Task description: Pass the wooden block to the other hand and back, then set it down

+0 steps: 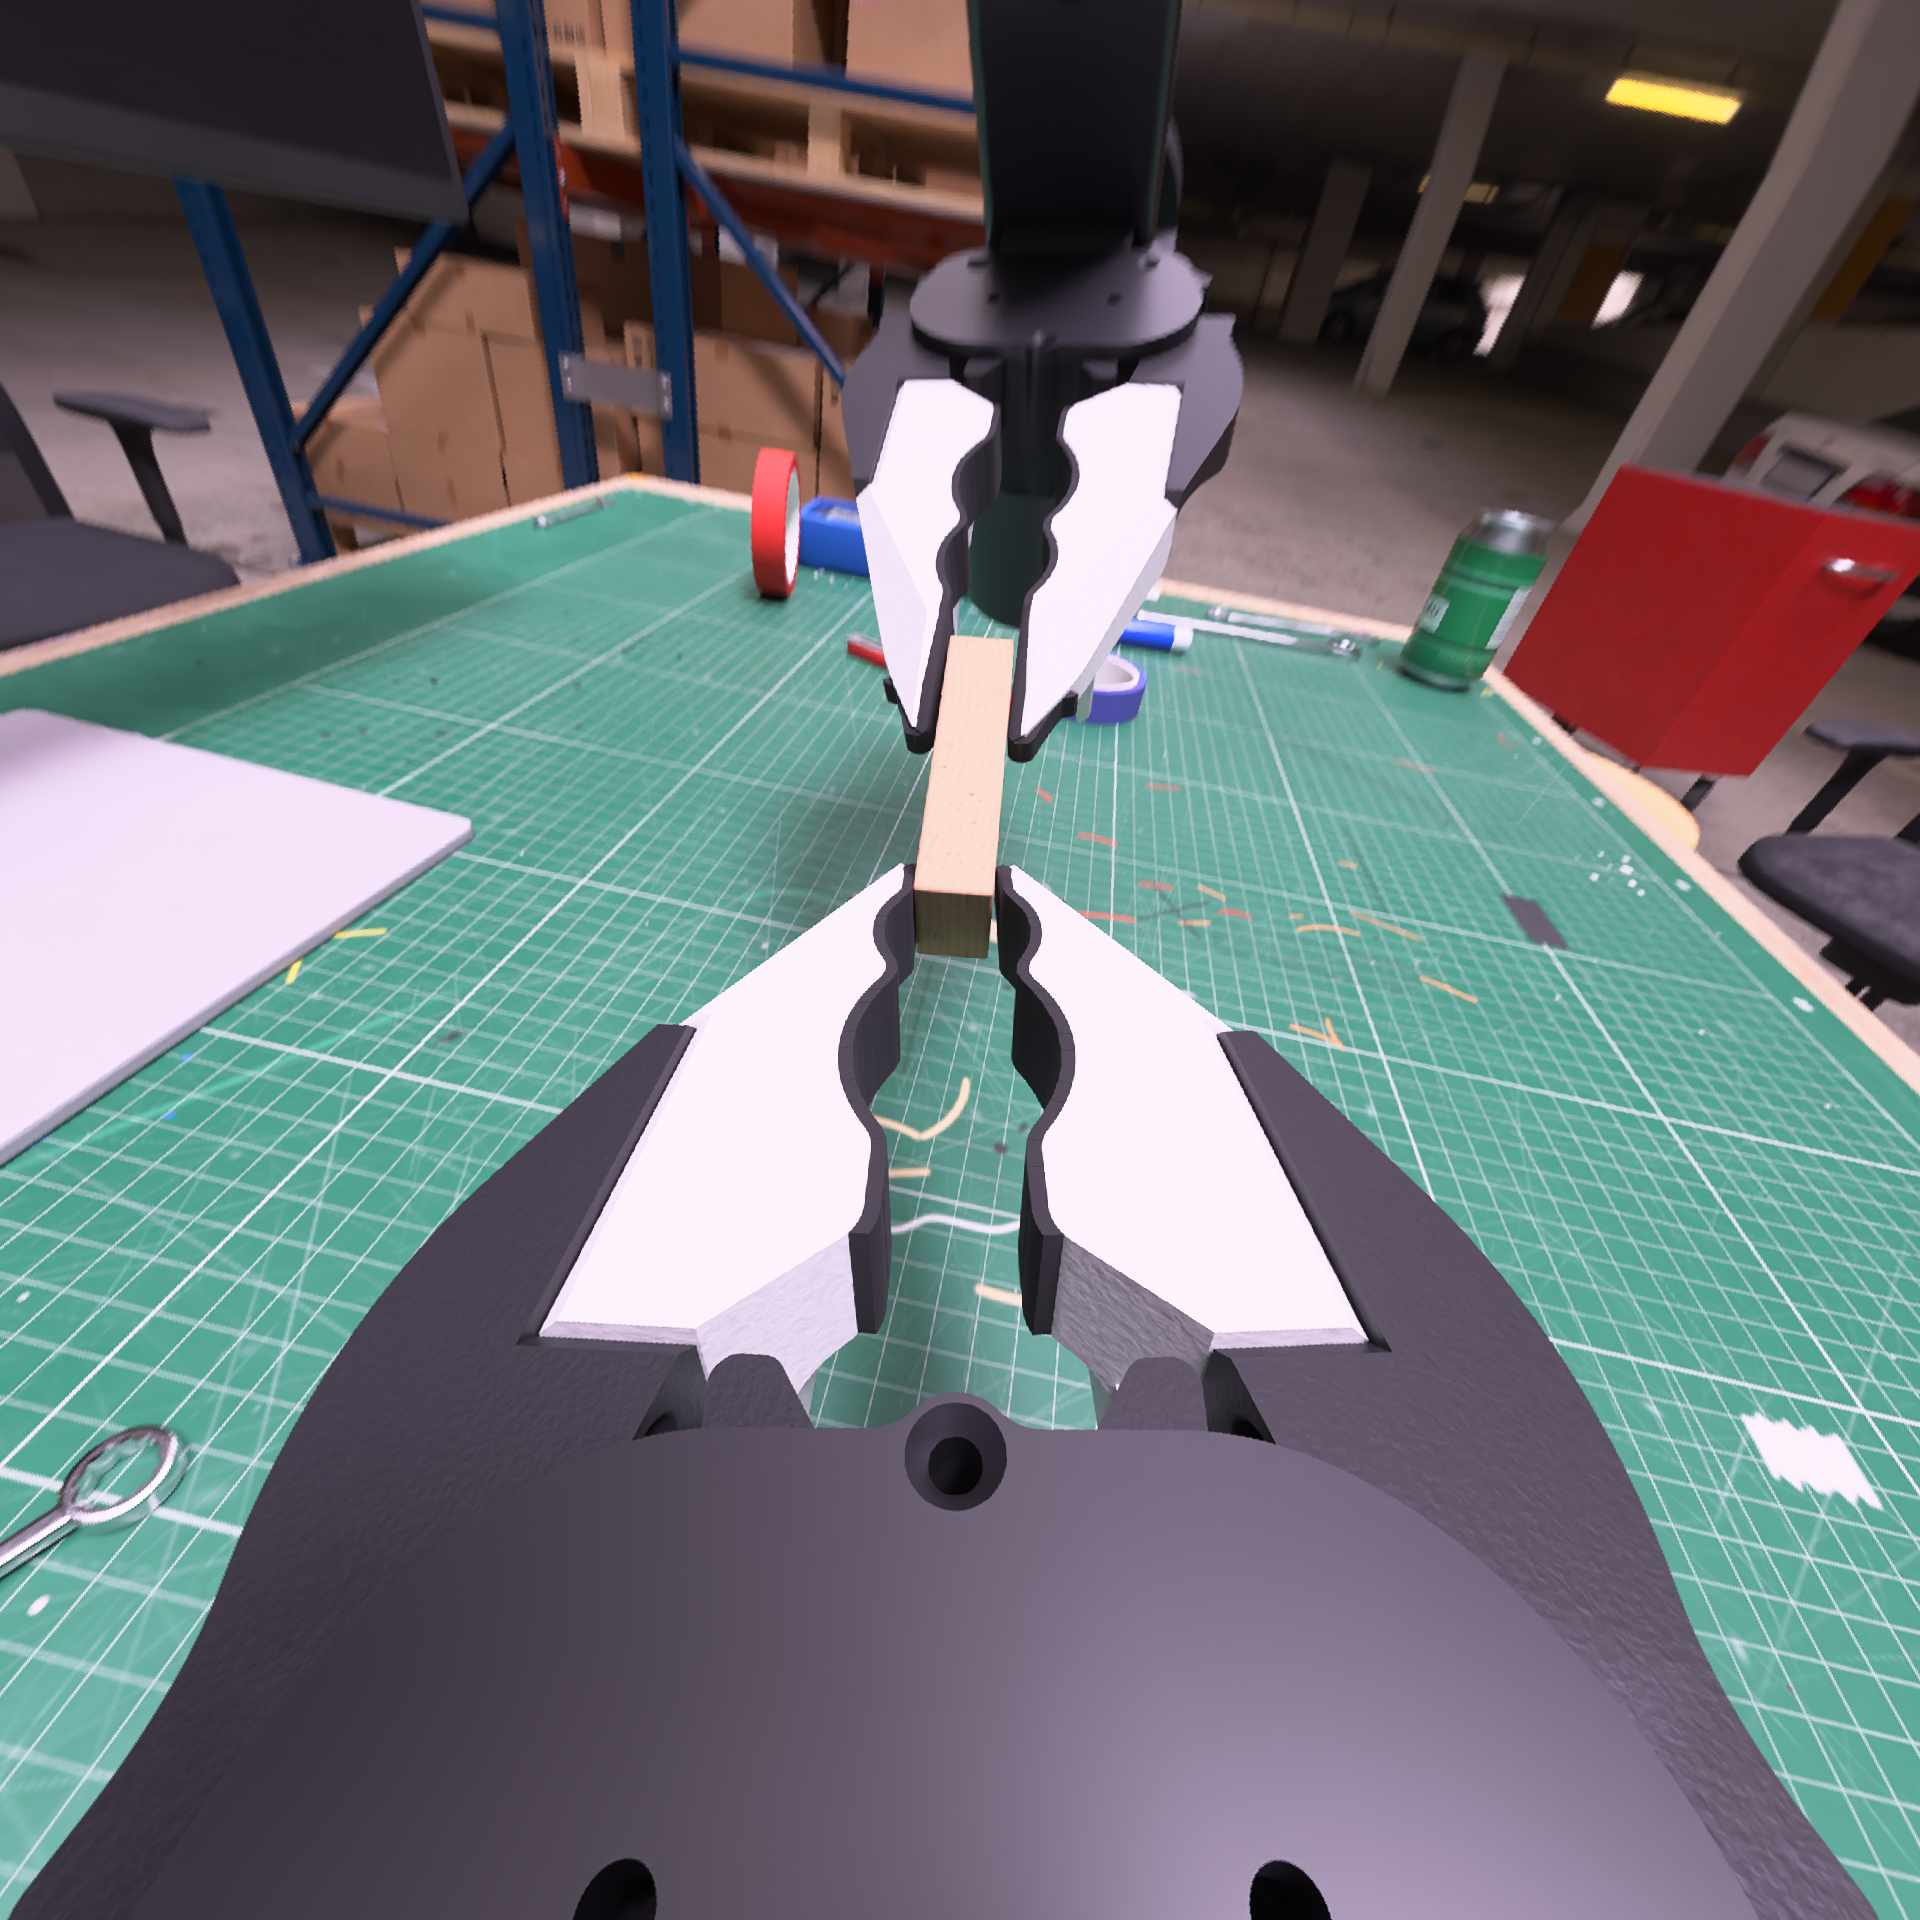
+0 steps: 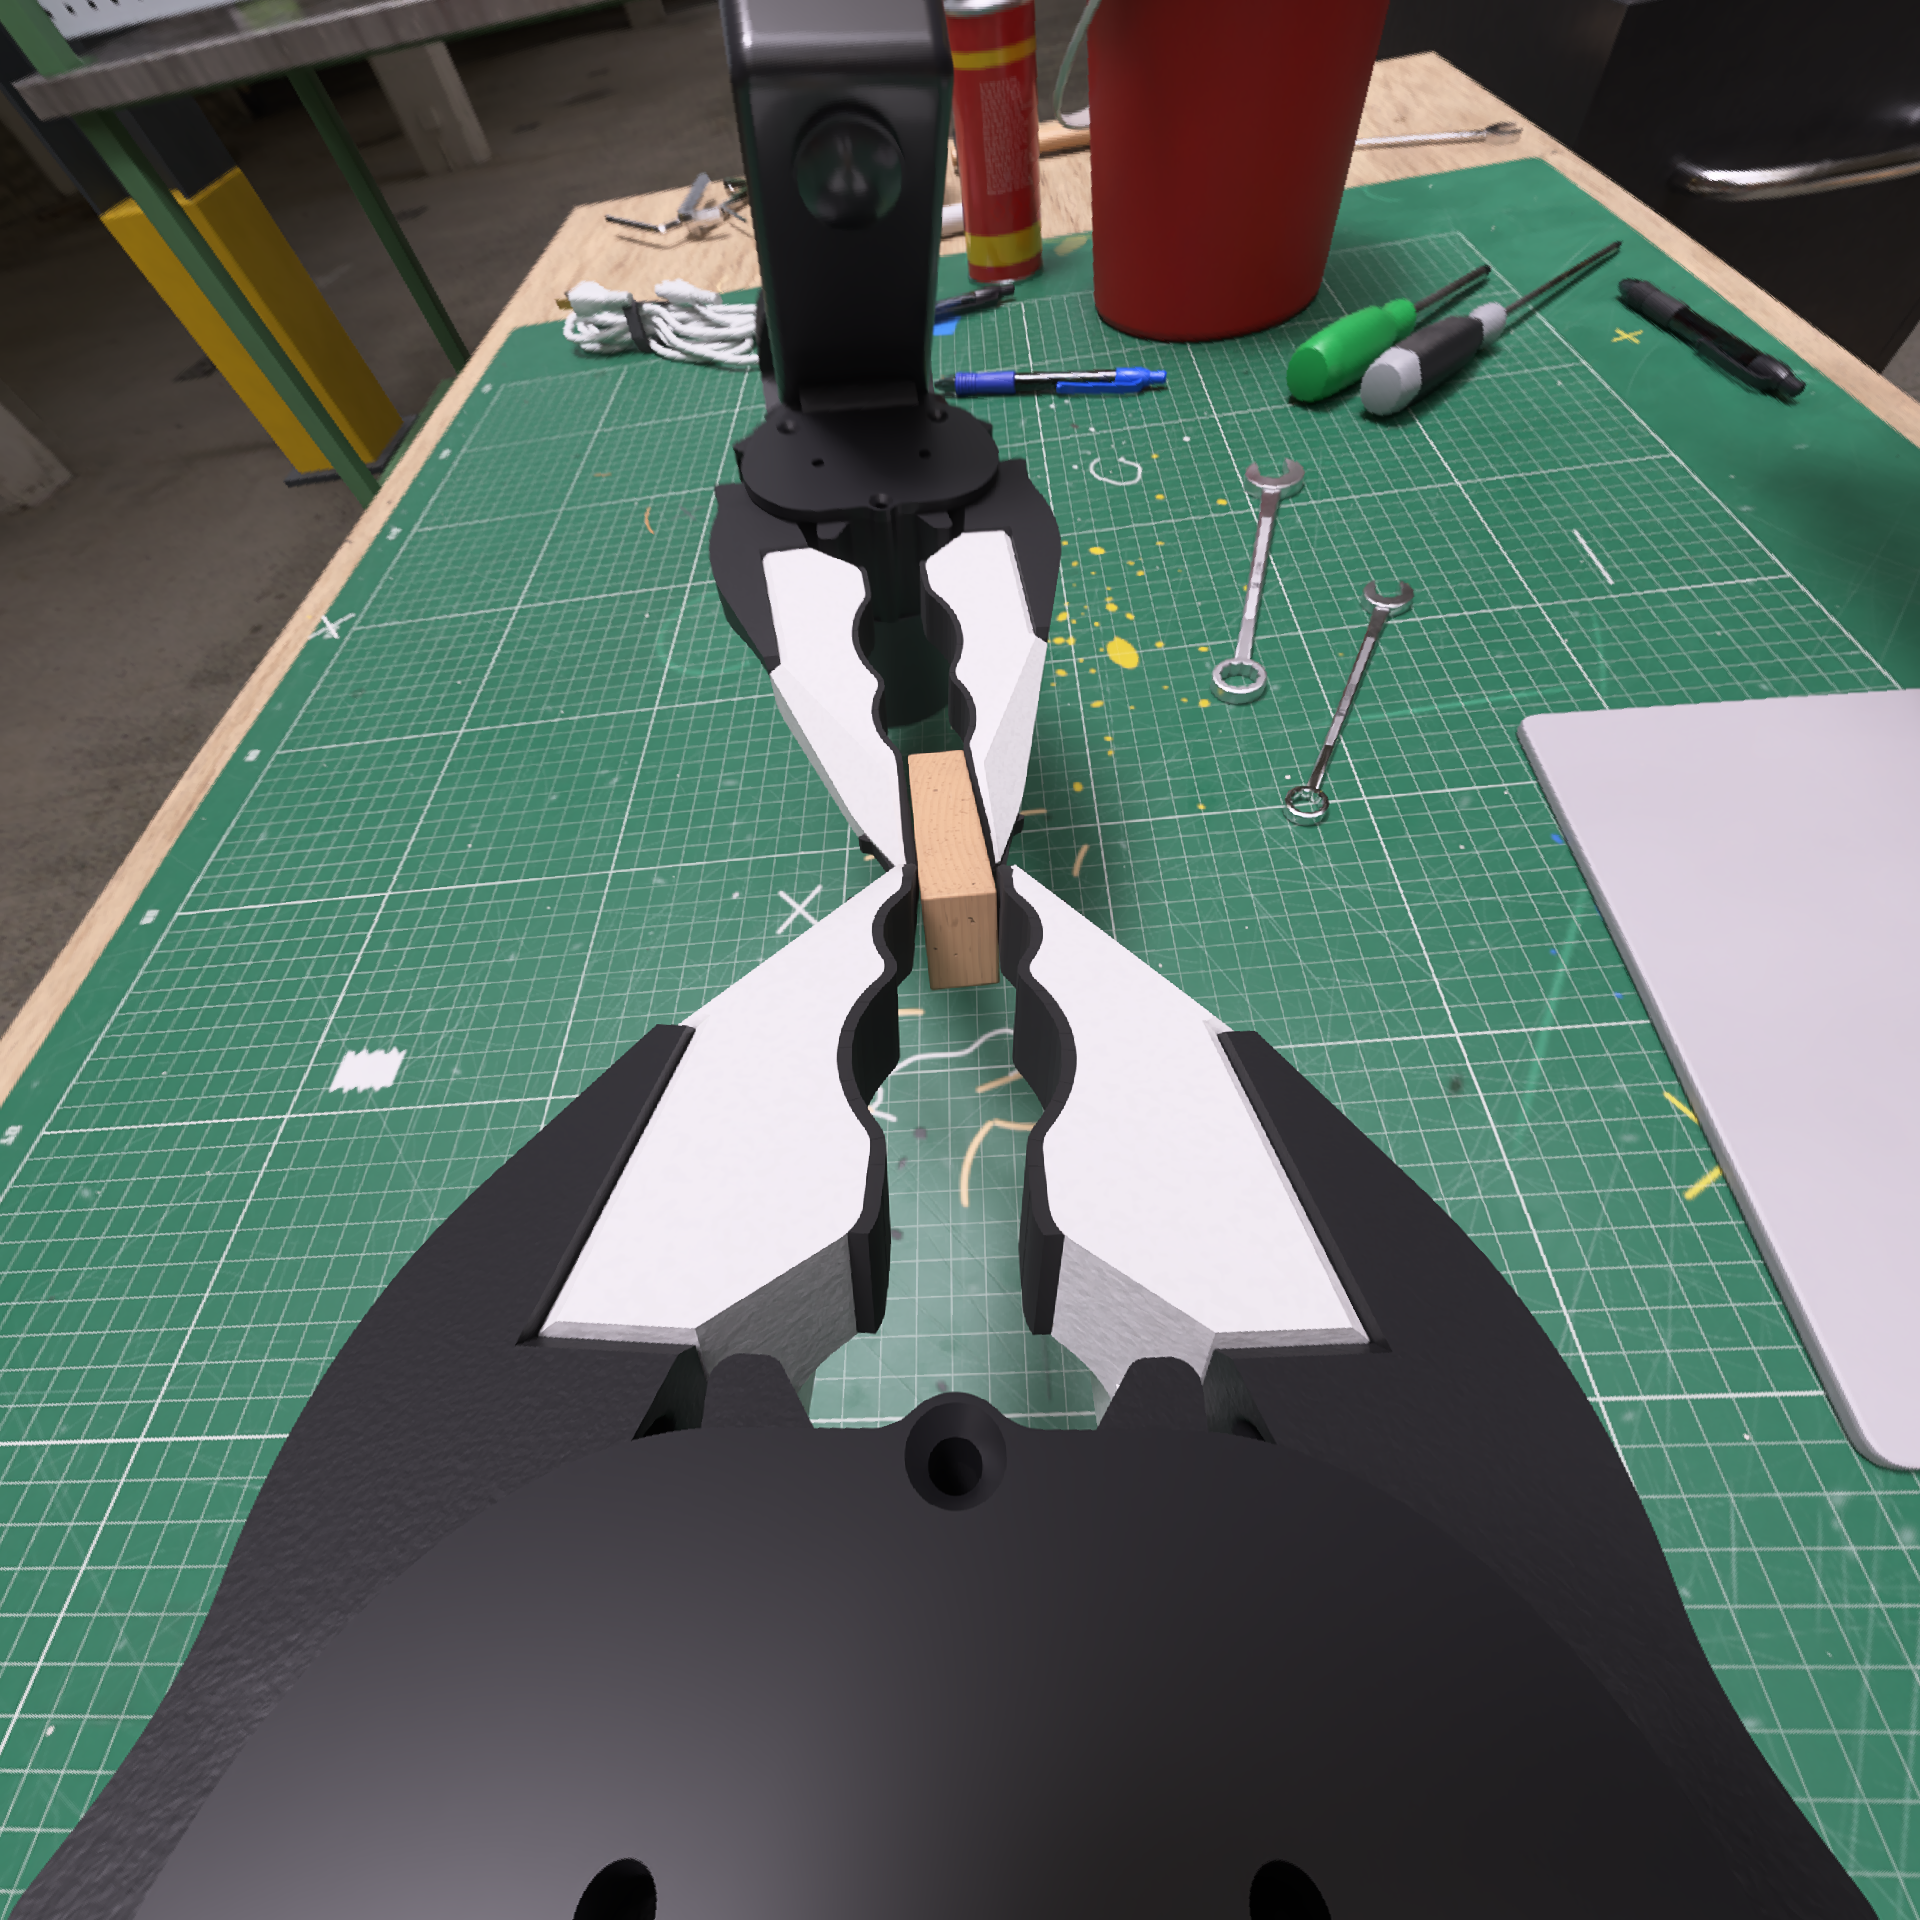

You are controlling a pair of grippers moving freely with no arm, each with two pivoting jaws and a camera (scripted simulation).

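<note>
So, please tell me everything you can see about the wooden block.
The wooden block is a pale, light-grained bar with square ends. It hangs level above the green mat, touching nothing below. The left gripper clamps one end, and the right gripper clamps the other.

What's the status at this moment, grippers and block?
Left gripper and right gripper both on wooden block, opposite ends. Block held above the cutting mat. Nothing in the way.

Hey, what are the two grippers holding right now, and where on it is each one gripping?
Both hold the same pale rectangular wooden block, above the green cutting mat. The left gripper pinches its near end, the right gripper the opposite end.
</note>
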